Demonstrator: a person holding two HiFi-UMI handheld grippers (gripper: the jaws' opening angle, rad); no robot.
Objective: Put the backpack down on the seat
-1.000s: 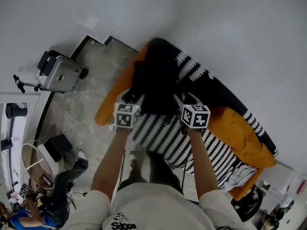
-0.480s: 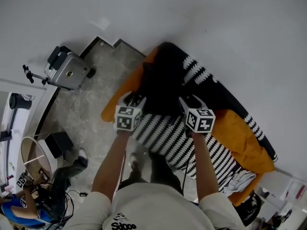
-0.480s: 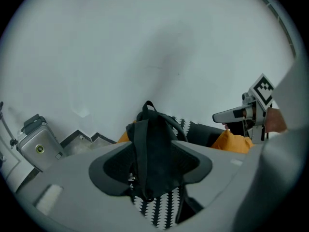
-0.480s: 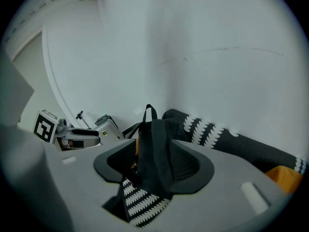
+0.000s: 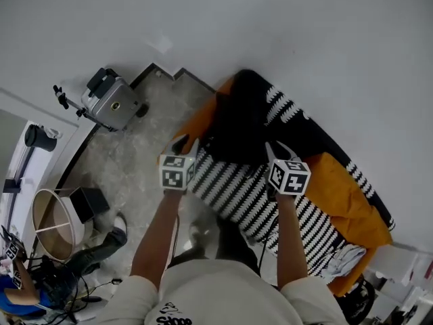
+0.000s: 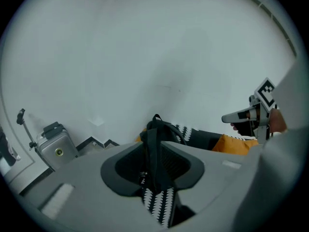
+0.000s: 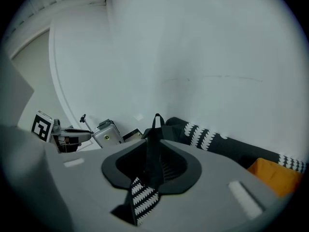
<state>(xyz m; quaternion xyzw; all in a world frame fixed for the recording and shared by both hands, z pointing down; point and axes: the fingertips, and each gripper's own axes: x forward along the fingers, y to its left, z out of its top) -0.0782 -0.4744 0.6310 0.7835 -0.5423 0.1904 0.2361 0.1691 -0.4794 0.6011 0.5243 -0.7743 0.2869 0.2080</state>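
The black backpack [image 5: 237, 117] is sitting upright on the striped seat [image 5: 311, 222] near the frame's centre. The left gripper [image 5: 184, 145] and right gripper [image 5: 281, 152] are hovering just below it, at its lower left and lower right, their jaws closing on nothing, the backpack showing just beyond each gap
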